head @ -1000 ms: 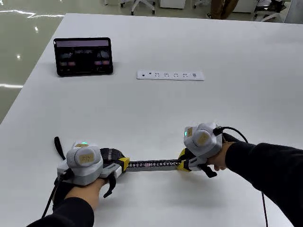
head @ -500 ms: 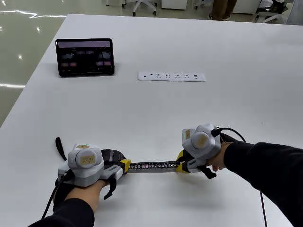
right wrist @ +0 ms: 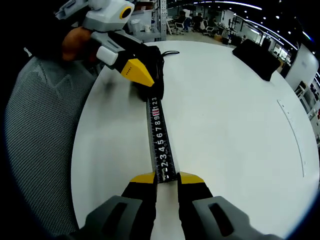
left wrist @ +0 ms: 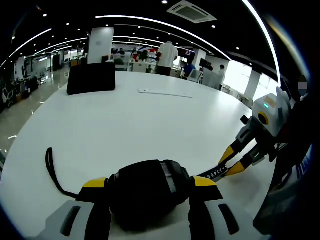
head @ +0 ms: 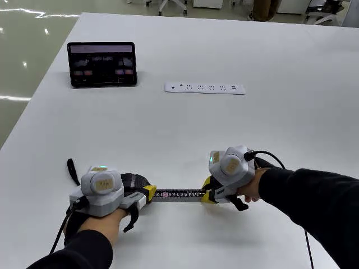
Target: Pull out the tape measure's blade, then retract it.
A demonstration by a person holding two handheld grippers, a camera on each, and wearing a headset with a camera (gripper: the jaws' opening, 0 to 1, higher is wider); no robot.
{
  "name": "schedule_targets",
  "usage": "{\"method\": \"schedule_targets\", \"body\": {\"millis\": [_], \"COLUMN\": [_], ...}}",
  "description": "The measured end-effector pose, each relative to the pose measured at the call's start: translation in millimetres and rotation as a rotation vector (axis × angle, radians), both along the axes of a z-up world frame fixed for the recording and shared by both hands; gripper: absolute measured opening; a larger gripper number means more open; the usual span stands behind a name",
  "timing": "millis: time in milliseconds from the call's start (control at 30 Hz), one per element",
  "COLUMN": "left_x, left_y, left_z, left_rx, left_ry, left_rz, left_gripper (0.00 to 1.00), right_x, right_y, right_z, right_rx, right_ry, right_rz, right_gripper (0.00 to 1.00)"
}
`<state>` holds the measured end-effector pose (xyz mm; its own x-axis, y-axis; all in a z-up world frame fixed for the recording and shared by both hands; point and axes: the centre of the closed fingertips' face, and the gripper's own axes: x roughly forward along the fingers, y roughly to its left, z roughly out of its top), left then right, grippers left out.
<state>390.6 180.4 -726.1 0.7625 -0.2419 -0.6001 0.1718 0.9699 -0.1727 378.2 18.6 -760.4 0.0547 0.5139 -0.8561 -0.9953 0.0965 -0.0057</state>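
My left tongs (left wrist: 150, 181) clamp the black rounded tape-measure case (left wrist: 147, 196) on the white worktop (head: 168, 129). My right tongs (right wrist: 167, 178) pinch the tip of its thin numbered steel blade (right wrist: 159, 135), partly drawn out. Springy and slick, I judge: best gripped at the end.

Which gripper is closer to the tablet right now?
Left. The left gripper, shut on the tape measure case, lies on the same side as the tablet; the right gripper, pinching the blade, is farther right.
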Motion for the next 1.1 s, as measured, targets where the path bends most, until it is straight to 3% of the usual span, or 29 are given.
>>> {"method": "schedule_targets", "body": {"millis": [1100], "left_x": [-0.3], "left_y": [0.5], "left_z": [0.4], "left_rx": [-0.011], "left_ry": [-0.001], "left_rz": [0.008], "left_gripper": [0.59], "right_x": [-0.1], "right_y": [29.7], "right_z": [-1.9], "right_rx": [0.042], "right_ry": [0.014], "right_rz": [-0.008], "right_gripper": [0.11]}}
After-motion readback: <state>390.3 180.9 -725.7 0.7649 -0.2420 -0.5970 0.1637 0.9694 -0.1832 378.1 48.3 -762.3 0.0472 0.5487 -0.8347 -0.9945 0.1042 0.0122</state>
